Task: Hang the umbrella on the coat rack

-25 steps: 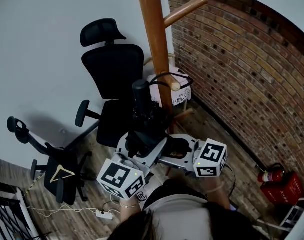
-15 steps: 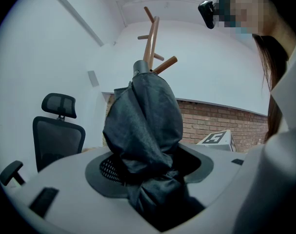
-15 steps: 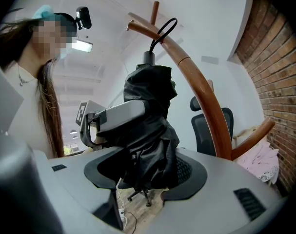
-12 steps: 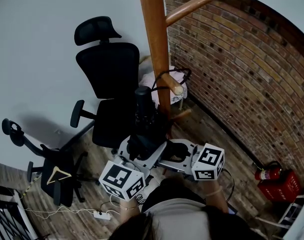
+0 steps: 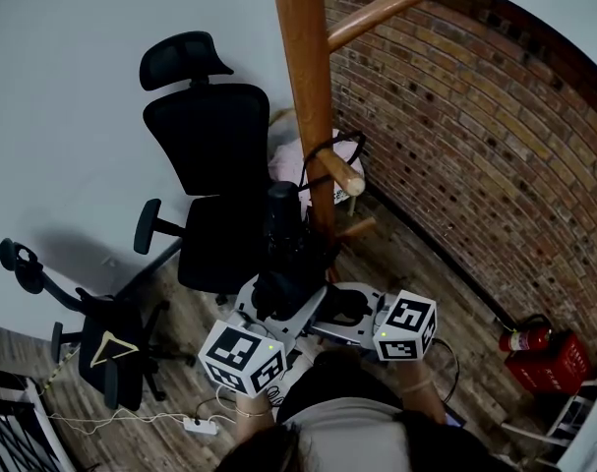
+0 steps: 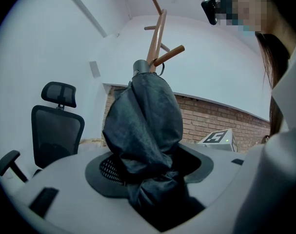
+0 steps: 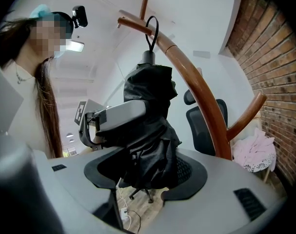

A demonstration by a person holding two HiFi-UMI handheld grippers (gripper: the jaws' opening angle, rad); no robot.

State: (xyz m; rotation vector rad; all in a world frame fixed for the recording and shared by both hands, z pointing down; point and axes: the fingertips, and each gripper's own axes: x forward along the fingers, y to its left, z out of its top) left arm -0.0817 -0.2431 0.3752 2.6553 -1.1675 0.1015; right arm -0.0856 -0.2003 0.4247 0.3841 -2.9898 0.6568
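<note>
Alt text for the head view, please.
The left gripper and right gripper clamp a folded black umbrella upright beside a wooden coat rack, its cord loop around a lower peg. A black office chair stands left, a brick wall right.

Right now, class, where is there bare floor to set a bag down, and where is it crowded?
Bare: the wooden floor strip between the coat rack and the brick wall, up to the fire extinguisher. Crowded: left of the rack, the tall office chair, a second chair and a power strip with its cable.
</note>
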